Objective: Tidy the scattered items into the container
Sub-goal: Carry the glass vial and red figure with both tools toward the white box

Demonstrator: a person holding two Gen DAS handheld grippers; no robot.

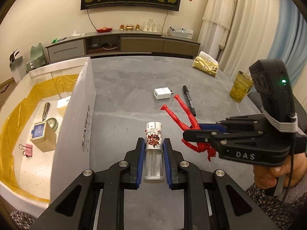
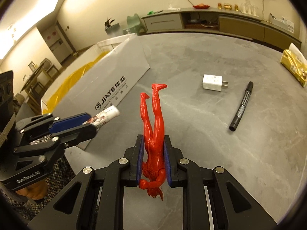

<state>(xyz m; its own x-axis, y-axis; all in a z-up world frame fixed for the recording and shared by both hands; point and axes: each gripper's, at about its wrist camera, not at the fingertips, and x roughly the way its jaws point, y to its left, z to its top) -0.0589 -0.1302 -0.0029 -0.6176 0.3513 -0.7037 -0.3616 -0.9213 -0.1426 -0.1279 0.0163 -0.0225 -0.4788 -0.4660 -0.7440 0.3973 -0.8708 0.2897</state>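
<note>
My left tool [image 1: 153,151] is closed on the lighter [image 1: 154,153], pads pressed to both flat sides of its clear lower body, the printed cap end sticking out ahead. My right tool [image 2: 153,159] is closed on the red figure [image 2: 153,134] around the torso, legs pointing forward and the head hanging back toward the camera. Both loads are above the grey table [image 1: 124,88], just right of the white box [image 1: 80,115] with the yellow liner, which is my container. A binder clip, a tape roll and a small tan case already lie inside.

What worries me most is the lighter. Its body is smooth plastic and I grip it low, so a quick swing left could let it pivot or slide out short of the wall. The near wall of the box stands tall beside my left tool; if I travel across without rising first, the protruding cap could strike the cardboard edge and be knocked loose.

The figure is thin and jointed. I think the pads catch it at the waist, though the view there is cramped, and a limb could twist and slip. The two tools also sit close together, so moving both toward the box at once risks a clash. The white charger [image 2: 212,82] and black marker [image 2: 241,106] remain on the table, well apart from the box.
</note>
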